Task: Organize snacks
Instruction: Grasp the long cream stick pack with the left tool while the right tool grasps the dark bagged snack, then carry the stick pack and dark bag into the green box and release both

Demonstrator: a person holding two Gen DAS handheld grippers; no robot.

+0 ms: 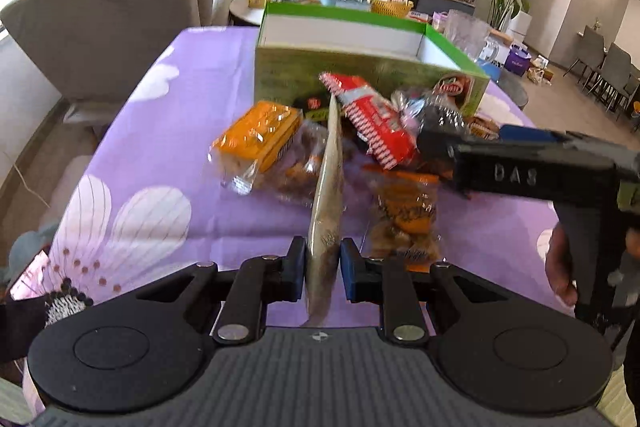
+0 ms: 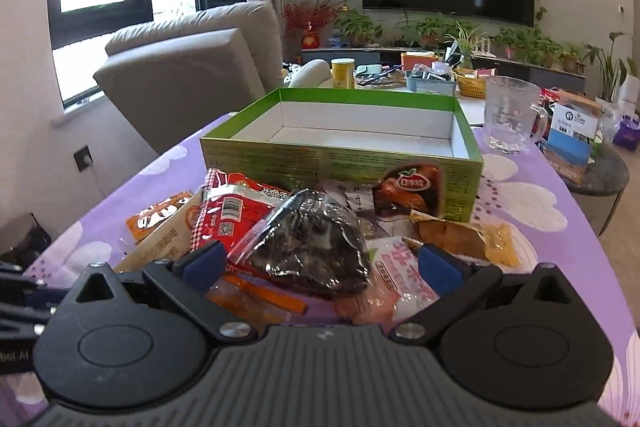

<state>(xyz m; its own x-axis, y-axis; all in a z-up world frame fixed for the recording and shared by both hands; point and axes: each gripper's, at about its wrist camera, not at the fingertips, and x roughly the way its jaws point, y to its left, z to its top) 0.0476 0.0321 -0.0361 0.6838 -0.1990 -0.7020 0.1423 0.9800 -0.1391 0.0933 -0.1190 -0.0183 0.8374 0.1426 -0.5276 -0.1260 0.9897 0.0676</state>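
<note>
Gripping flat beige packet [image 1: 326, 203] edge-on, left gripper [image 1: 323, 269] jaws clenched; right gripper [image 2: 320, 263] jaws spread over dark snack [image 2: 316, 247].

The left gripper [image 1: 323, 269] has a grey ribbed body at the bottom of the frame, two black round discs, black link arms with silver screws, and blue pads [image 1: 347, 275] on the fingertips. The right gripper [image 2: 319, 261] has the same build, with blue pads [image 2: 434, 261]. In the left wrist view, at the right edge, its black housing carries raised letters "DAS", and a hand [image 1: 560, 267] with bare skin is visible.
</note>
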